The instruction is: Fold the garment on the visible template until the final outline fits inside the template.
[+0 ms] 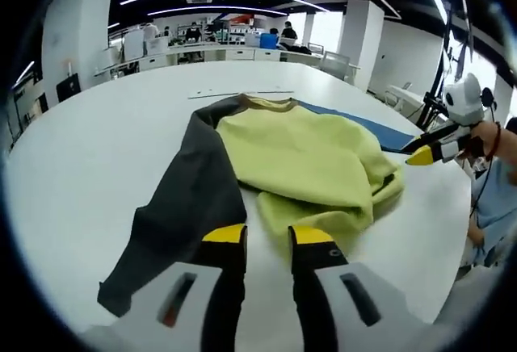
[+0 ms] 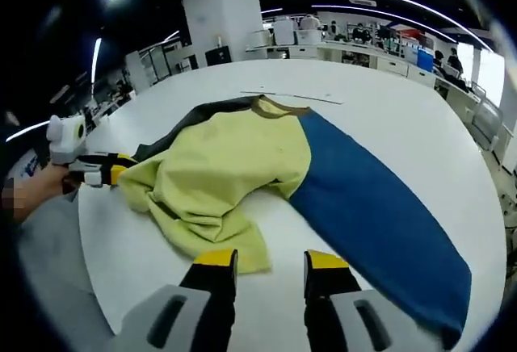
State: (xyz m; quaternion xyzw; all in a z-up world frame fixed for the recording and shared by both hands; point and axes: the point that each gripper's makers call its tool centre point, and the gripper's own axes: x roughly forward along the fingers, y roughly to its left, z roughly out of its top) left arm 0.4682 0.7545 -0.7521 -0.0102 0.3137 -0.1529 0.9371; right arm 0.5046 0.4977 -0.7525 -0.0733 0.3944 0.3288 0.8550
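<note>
While the sweater (image 1: pixel 299 162) lies crumpled mid-tabletop (image 1: pixel 97 150), gray sleeve toward the left claw (image 1: pixel 268 236) and blue sleeve toward the right claw (image 2: pixel 270 258), both claws hover released, jaws apart and holding nothing.

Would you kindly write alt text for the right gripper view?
A garment with a yellow-green body, one blue sleeve and one dark grey sleeve lies rumpled on a white table. The right tool hovers open near its hem; the left tool reaches its far edge.

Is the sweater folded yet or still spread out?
Partly folded: the sweater's yellow body is bunched over itself, while the blue sleeve and dark sleeve lie spread.
</note>
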